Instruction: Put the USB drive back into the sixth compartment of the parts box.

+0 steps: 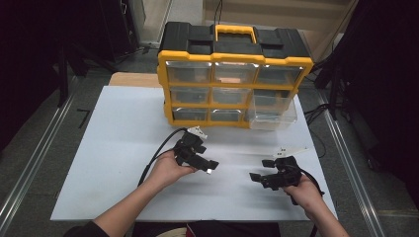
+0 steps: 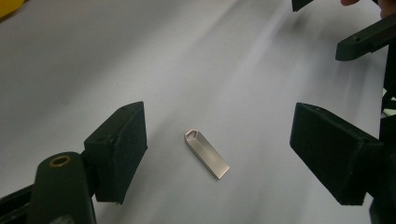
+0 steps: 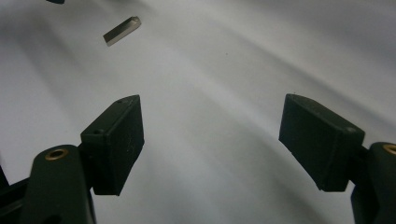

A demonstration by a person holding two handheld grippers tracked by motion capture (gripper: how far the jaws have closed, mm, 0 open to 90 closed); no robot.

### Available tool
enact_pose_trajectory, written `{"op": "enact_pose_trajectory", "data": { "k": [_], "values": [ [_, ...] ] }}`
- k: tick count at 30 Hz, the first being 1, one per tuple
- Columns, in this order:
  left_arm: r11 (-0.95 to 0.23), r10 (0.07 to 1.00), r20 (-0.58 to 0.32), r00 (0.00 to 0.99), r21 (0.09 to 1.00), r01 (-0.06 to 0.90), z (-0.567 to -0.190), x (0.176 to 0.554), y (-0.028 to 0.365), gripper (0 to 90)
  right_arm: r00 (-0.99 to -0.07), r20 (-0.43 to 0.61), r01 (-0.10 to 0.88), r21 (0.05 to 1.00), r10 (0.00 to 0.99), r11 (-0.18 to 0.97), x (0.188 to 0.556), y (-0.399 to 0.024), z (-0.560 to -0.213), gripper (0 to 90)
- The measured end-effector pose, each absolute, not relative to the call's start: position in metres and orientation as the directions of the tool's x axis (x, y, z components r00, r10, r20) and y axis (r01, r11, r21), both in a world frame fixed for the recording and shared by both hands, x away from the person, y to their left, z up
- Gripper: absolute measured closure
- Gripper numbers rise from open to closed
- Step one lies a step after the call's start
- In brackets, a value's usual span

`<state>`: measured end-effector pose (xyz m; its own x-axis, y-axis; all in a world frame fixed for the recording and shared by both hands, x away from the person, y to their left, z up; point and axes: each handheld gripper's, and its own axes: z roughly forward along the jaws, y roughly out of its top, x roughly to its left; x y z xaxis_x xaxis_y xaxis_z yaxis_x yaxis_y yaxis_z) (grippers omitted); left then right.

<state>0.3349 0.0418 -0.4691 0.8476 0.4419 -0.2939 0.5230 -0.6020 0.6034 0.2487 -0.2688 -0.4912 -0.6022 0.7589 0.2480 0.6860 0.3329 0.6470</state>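
A small silver metal USB stick [image 2: 208, 154] lies flat on the white tabletop [image 1: 123, 148]. My left gripper [image 2: 219, 140] hovers just over it, open, with one jaw on either side and neither touching it. In the high view that left gripper [image 1: 208, 165] is near the table's middle, pointing right. My right gripper [image 1: 260, 169] is a short way to its right, pointing left, open and holding nothing. In the right gripper view the right gripper [image 3: 212, 135] has only bare table between its jaws, and the USB stick [image 3: 121, 31] lies farther off at the upper left.
A yellow and black drawer organiser [image 1: 234, 74] with clear drawers stands at the back centre of the table. Its bottom right clear drawer [image 1: 274, 117] is pulled out. Metal rails run along both sides of the table. Cables trail from both grippers.
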Motion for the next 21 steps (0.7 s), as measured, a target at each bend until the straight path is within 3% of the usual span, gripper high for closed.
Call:
{"op": "enact_pose_trajectory", "data": {
  "k": [21],
  "values": [
    [-0.647,0.493,-0.232,0.838,0.547,0.532,-0.493,0.326,0.033,23.6,-0.606,0.240,0.684,0.643,0.758,0.344,0.249,-0.269,-0.492,20.3]
  ]
}}
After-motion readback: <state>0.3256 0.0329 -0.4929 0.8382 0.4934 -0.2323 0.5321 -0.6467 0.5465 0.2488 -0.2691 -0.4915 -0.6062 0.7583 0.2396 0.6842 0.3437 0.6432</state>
